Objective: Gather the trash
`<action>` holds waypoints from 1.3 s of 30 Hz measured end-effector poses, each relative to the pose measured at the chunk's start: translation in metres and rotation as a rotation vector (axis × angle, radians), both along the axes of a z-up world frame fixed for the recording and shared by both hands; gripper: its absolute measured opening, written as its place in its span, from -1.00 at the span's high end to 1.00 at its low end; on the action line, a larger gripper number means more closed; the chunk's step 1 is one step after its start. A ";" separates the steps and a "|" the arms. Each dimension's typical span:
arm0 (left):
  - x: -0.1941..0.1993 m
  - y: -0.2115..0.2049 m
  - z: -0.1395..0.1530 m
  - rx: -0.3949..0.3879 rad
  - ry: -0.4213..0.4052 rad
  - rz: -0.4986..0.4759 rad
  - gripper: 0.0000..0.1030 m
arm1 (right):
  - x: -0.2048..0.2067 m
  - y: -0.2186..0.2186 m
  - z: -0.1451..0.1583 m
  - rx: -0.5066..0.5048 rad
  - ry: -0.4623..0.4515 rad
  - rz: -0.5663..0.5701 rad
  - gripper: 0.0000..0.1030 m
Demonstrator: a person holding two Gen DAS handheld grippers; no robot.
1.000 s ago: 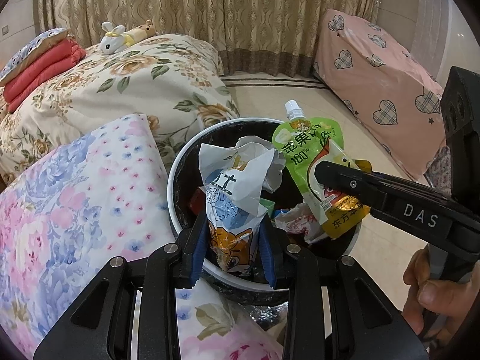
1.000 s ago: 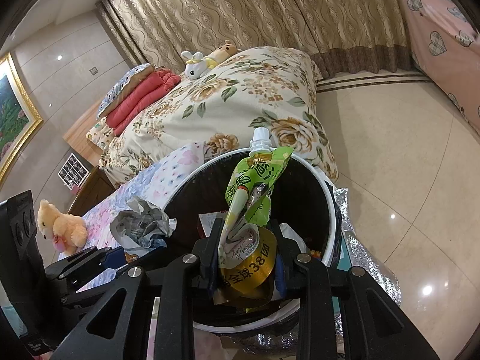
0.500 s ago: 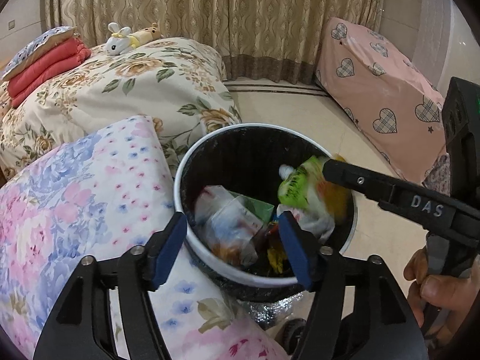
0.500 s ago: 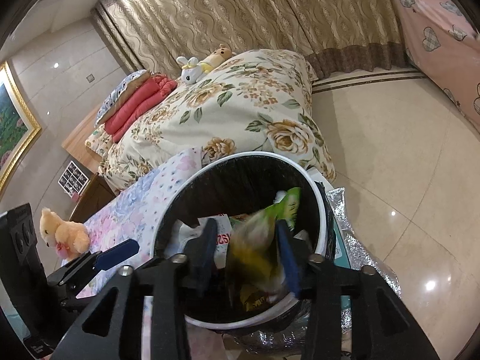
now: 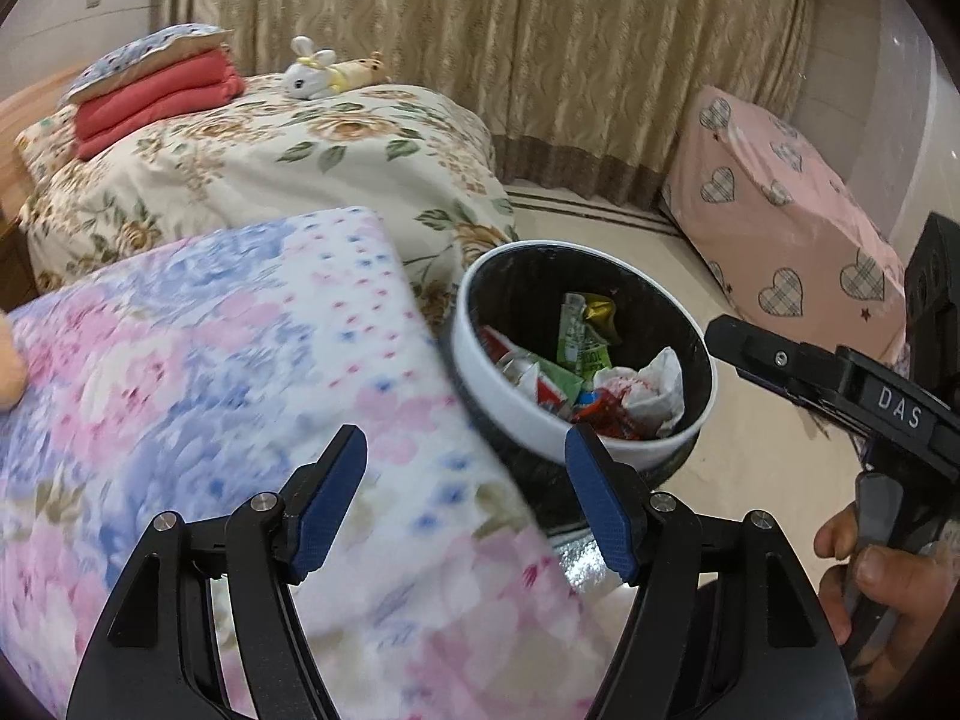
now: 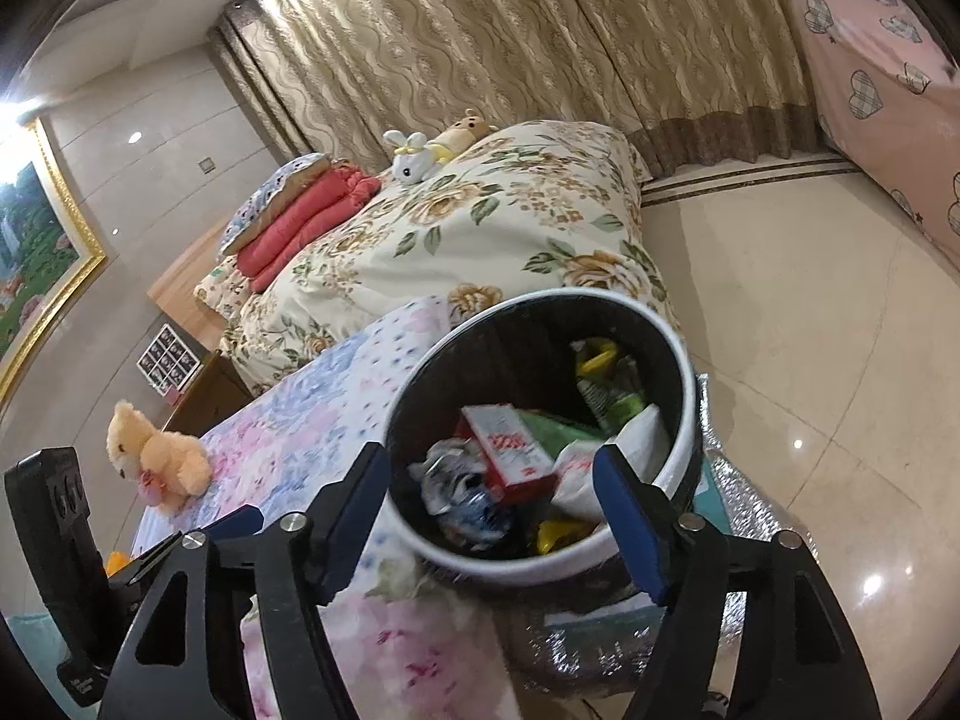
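The trash bin [image 5: 606,450], white-rimmed with a black liner, stands on the floor against the edge of the bed with the pink-and-blue floral blanket [image 5: 198,396]. Wrappers, a green juice pouch [image 5: 579,336] and crumpled paper [image 5: 657,384] lie inside it.

The left gripper [image 5: 465,495] is held over the blanket edge just beside the bin; its jaws are wide apart and nothing is between them. The right gripper [image 6: 489,516] is held above the near rim; its jaws are opening and no item is between them, only the bin contents being seen through the gap.

The step in hand is judged to be the release and withdrawal after a deposit. For a clean result:

1. The jaws should be kept fully parted until they are clear of the rim, so that no wrapper is dragged out.
2. The bin rim should not be struck, since the bin appears light and could be tipped.
3. The blanket should then be scanned for remaining litter; the plush bear [image 6: 153,456] on it is not trash and should be left alone.
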State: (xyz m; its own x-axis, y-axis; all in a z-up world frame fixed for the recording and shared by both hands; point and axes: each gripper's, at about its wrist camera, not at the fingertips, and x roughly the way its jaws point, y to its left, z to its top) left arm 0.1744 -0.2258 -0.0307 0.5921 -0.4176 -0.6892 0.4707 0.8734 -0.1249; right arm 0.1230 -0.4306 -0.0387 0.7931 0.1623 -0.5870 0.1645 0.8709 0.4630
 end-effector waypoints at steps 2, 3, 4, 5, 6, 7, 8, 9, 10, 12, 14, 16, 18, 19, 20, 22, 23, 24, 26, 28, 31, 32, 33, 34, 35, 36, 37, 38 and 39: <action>-0.008 0.013 0.001 -0.012 -0.005 0.022 -0.37 | -0.005 0.008 0.001 0.004 -0.008 0.008 -0.50; -0.013 0.021 0.001 -0.019 -0.009 0.034 -0.37 | -0.007 0.012 0.002 0.005 -0.012 0.011 -0.50; -0.016 0.026 0.001 -0.022 -0.012 0.042 -0.38 | -0.011 0.017 0.003 0.004 -0.017 0.016 -0.51; -0.021 0.033 0.002 -0.026 -0.016 0.052 -0.39 | -0.013 0.022 0.004 0.004 -0.020 0.020 -0.52; -0.024 0.039 0.002 -0.028 -0.018 0.058 -0.42 | -0.017 0.028 0.005 0.004 -0.028 0.027 -0.55; -0.028 0.047 0.001 -0.031 -0.019 0.065 -0.45 | -0.021 0.033 0.006 0.004 -0.034 0.032 -0.57; -0.032 0.053 0.001 -0.032 -0.021 0.071 -0.46 | -0.024 0.039 0.007 0.004 -0.040 0.040 -0.59; -0.038 0.062 0.000 -0.034 -0.027 0.084 -0.46 | -0.027 0.045 0.007 0.003 -0.045 0.048 -0.61; -0.041 0.069 0.000 -0.036 -0.031 0.096 -0.48 | -0.030 0.050 0.008 0.002 -0.050 0.054 -0.63; -0.050 0.085 0.000 -0.046 -0.039 0.125 -0.50 | -0.037 0.062 0.008 -0.004 -0.059 0.066 -0.67; -0.059 0.103 0.000 -0.061 -0.038 0.156 -0.51 | -0.044 0.075 0.008 -0.013 -0.066 0.084 -0.69; -0.070 0.119 0.002 -0.065 -0.055 0.185 -0.52 | -0.049 0.088 0.008 -0.017 -0.074 0.103 -0.70; -0.081 0.130 0.004 -0.048 -0.088 0.218 -0.60 | -0.054 0.102 0.009 -0.027 -0.086 0.125 -0.70; -0.086 0.137 0.006 -0.036 -0.106 0.240 -0.64 | -0.056 0.108 0.011 -0.034 -0.092 0.135 -0.70; -0.091 0.142 0.008 -0.029 -0.119 0.255 -0.69 | -0.058 0.115 0.013 -0.044 -0.104 0.148 -0.70; -0.101 0.153 0.014 -0.020 -0.161 0.288 -0.76 | -0.061 0.126 0.020 -0.072 -0.127 0.169 -0.71; -0.106 0.158 0.017 -0.010 -0.186 0.310 -0.81 | -0.063 0.133 0.025 -0.090 -0.141 0.178 -0.72; -0.109 0.162 0.019 -0.003 -0.204 0.331 -0.93 | -0.066 0.139 0.031 -0.112 -0.162 0.183 -0.81; -0.121 0.173 0.023 0.013 -0.267 0.399 -1.00 | -0.076 0.151 0.044 -0.154 -0.231 0.183 -1.00; -0.128 0.182 0.024 0.022 -0.307 0.438 -1.00 | -0.085 0.162 0.051 -0.194 -0.299 0.187 -1.00; -0.134 0.195 0.020 0.034 -0.322 0.483 -1.00 | -0.094 0.177 0.049 -0.252 -0.348 0.196 -1.00; -0.135 0.199 0.018 0.030 -0.316 0.490 -1.00 | -0.095 0.181 0.046 -0.263 -0.353 0.204 -1.00; -0.135 0.203 0.016 0.031 -0.311 0.503 -1.00 | -0.094 0.184 0.044 -0.269 -0.353 0.210 -1.00; -0.136 0.206 0.014 0.034 -0.312 0.511 -1.00 | -0.093 0.187 0.040 -0.274 -0.349 0.217 -1.00; -0.137 0.208 0.012 0.039 -0.314 0.517 -1.00 | -0.091 0.190 0.036 -0.273 -0.340 0.223 -1.00; -0.137 0.209 0.011 0.046 -0.316 0.522 -1.00 | -0.090 0.191 0.032 -0.266 -0.331 0.230 -1.00; -0.138 0.210 0.010 0.052 -0.318 0.525 -1.00 | -0.089 0.192 0.029 -0.259 -0.323 0.236 -1.00; -0.141 0.211 0.009 0.059 -0.321 0.526 -1.00 | -0.089 0.193 0.026 -0.252 -0.315 0.243 -1.00; -0.143 0.210 0.007 0.064 -0.322 0.527 -1.00 | -0.087 0.195 0.022 -0.250 -0.304 0.247 -1.00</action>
State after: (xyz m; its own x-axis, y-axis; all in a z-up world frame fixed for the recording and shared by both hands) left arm 0.0314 -0.0154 -0.0233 0.8900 0.0236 -0.4553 -0.0205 0.9997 0.0116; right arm 0.0359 -0.2361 -0.0167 0.8907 0.2515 -0.3786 -0.1730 0.9579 0.2293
